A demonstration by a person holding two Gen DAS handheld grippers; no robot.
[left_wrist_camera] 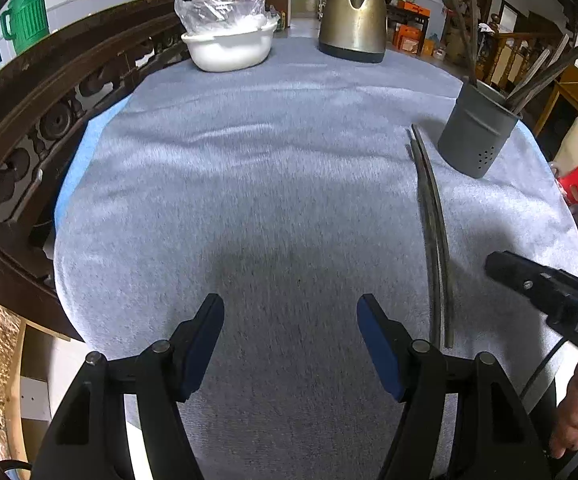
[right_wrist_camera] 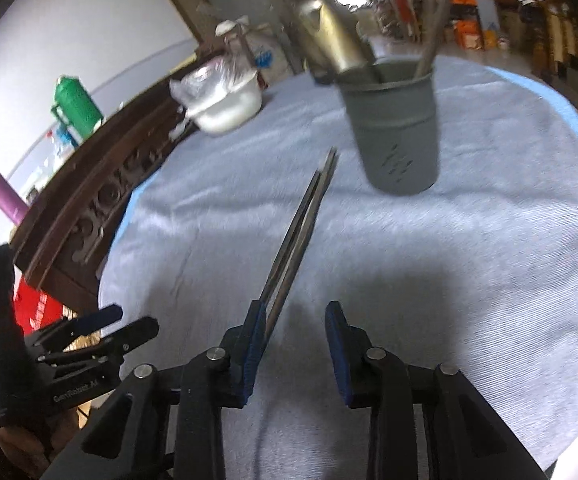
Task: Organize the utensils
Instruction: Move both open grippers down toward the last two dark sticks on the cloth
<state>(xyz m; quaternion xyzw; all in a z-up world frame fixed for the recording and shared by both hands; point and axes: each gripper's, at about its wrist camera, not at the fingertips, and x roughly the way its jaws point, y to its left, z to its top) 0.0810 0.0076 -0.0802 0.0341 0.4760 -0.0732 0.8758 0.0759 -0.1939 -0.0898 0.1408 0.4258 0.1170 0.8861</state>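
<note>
Hovering wide open over bare cloth point(left_wrist_camera: 249, 184) at left, the left gripper point(left_wrist_camera: 291, 344) with nothing between its pads. Further right, chopsticks point(right_wrist_camera: 297, 236) flat on the cloth, tips toward the holder point(right_wrist_camera: 395, 128), near ends beside the left pad of the right gripper point(right_wrist_camera: 295, 354): jaws partly open, nothing clamped yet. Likely to miss one stick if closing off-centre; could roll the pair apart. Might tip the holder on a careless lift.
</note>
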